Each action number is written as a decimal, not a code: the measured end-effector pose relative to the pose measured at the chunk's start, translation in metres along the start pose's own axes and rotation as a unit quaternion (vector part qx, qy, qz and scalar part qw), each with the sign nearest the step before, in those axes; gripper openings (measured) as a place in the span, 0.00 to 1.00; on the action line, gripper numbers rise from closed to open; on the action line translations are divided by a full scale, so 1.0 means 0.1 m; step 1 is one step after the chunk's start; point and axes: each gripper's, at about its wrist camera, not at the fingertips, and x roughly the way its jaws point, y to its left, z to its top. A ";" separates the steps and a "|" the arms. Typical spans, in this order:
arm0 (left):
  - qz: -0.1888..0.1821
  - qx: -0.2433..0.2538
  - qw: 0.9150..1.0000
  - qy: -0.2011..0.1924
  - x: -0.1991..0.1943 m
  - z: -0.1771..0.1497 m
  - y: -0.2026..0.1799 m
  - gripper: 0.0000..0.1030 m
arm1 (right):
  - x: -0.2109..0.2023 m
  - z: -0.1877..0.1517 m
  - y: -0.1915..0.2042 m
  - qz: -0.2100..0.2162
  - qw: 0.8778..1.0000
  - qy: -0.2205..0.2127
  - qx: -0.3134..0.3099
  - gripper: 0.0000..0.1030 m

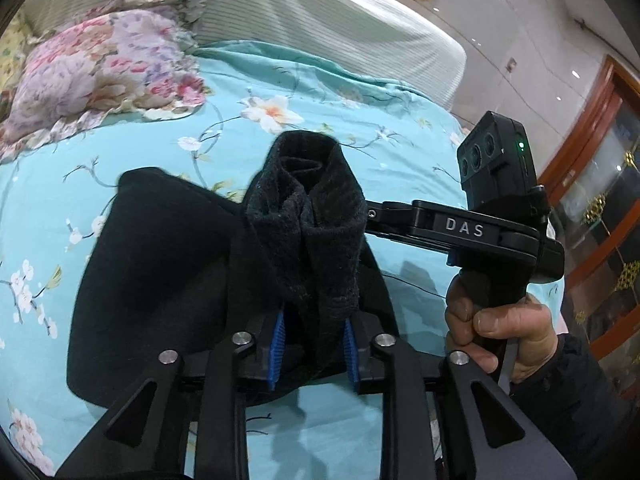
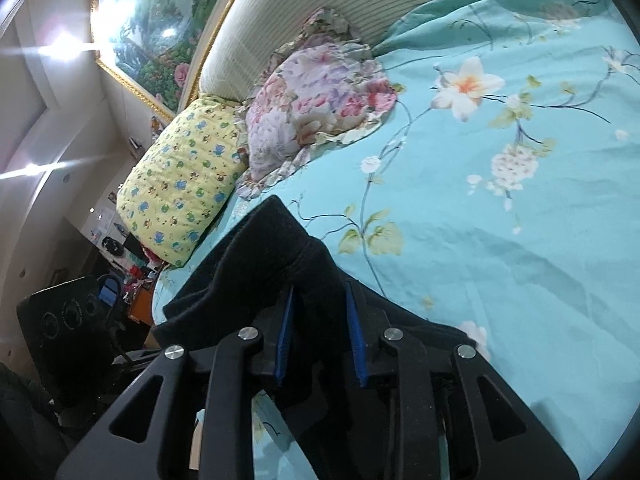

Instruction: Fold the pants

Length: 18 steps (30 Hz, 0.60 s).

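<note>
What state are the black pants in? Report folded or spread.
Partly folded, not flat: the pants lie doubled on the bedsheet, with one bunched end raised between the left tool's blue pads.

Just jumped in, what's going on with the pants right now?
A person is working on a bed with a turquoise floral sheet, holding a two-finger gripper in each hand. The black pants are bunched between both sets of blue pads: the left gripper has a gathered fuzzy bundle of the cloth between its jaws, and the right gripper has another fold. The rest of the garment lies on the sheet. Two pillows sit by the headboard.
</note>
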 end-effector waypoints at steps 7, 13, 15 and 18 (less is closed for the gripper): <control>-0.025 0.028 0.999 0.009 0.14 -0.01 -0.14 0.49 | -0.22 -0.06 -0.08 -0.044 0.999 -0.018 0.018 0.29; -0.041 0.047 0.998 0.007 0.09 -0.06 -0.23 0.60 | -0.48 -0.18 -0.17 -0.090 0.993 -0.046 0.058 0.55; -0.040 0.044 0.998 0.005 0.06 -0.05 -0.21 0.60 | -0.57 -0.21 -0.18 -0.100 0.991 -0.059 0.071 0.60; -0.040 0.040 0.998 -0.001 -0.02 -0.04 -0.17 0.65 | -0.66 -0.26 -0.16 -0.122 0.987 -0.070 0.084 0.68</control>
